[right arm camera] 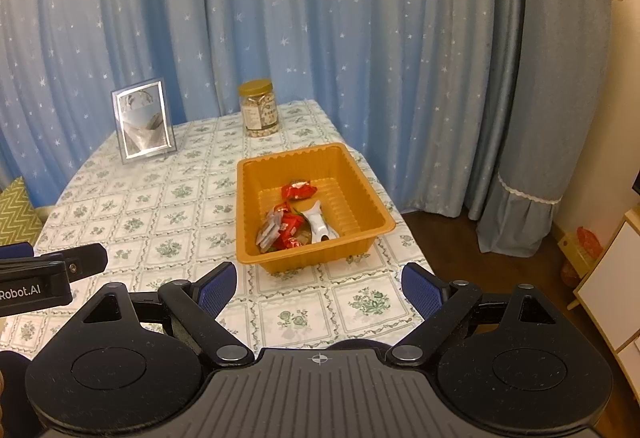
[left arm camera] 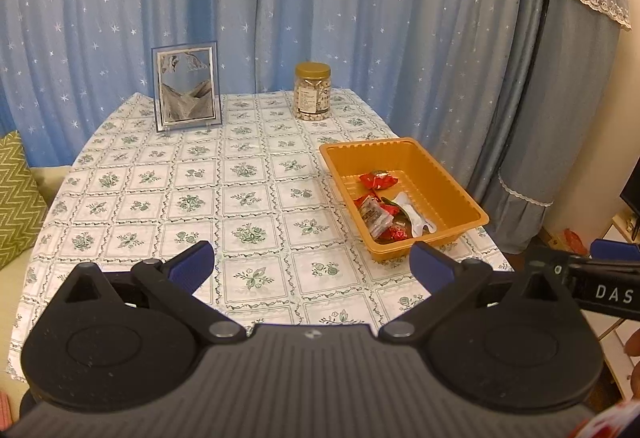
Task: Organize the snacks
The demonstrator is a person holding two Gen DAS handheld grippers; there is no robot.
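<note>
Grippers first: the left gripper (left arm camera: 312,266) and right gripper (right arm camera: 318,288) both hover over the table's (left arm camera: 248,198) near edge, fingers spread wide and holding nothing. Beyond them, toward the right edge, the orange tray (right arm camera: 248,206) holds red snack packets (right arm camera: 298,192) and a white piece. No loose snacks show on the cloth, so sorting looks nearly done; perhaps the jar (right arm camera: 259,108) at the far edge comes next, needing a wide, upright grasp.

Left gripper (left arm camera: 314,264) & right gripper (right arm camera: 318,286): fingers spread wide, holding nothing.
</note>
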